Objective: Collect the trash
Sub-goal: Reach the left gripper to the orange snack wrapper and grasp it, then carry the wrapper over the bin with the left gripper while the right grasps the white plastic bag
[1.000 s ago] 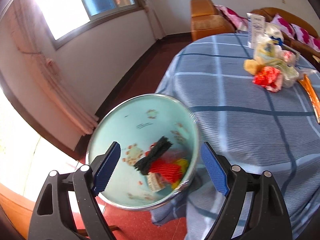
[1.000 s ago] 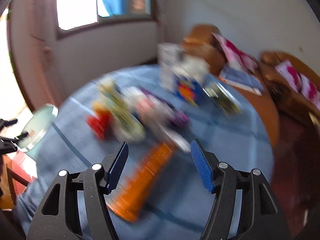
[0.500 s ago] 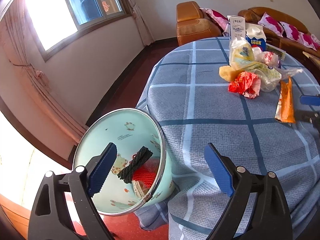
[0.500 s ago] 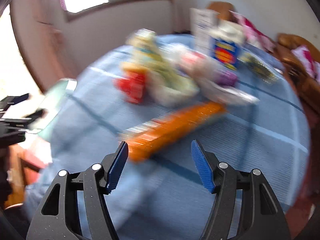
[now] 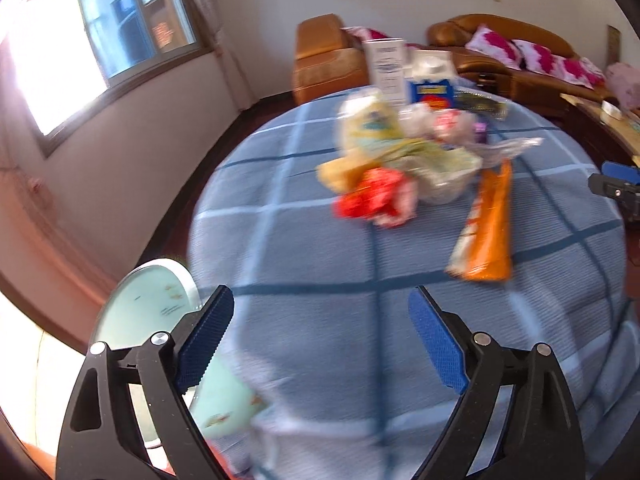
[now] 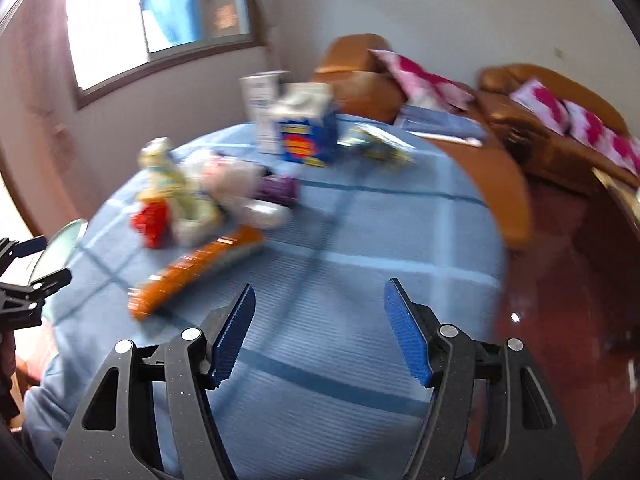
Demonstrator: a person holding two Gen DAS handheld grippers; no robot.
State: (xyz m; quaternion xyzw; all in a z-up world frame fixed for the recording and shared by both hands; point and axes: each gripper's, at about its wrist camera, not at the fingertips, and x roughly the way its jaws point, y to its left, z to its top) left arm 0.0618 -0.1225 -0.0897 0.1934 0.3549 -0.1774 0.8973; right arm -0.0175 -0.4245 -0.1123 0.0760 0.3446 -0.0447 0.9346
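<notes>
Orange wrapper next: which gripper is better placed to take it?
Probably right. The right gripper, open and empty, has the orange wrapper just ahead to its left. The left gripper, also open, sits farther back, beside the bin.

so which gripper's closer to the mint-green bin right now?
Left. The left gripper hangs open right beside the mint-green bin, the bin's rim at its left finger. The right gripper, also open, is across the table, the bin far off to its left.
</notes>
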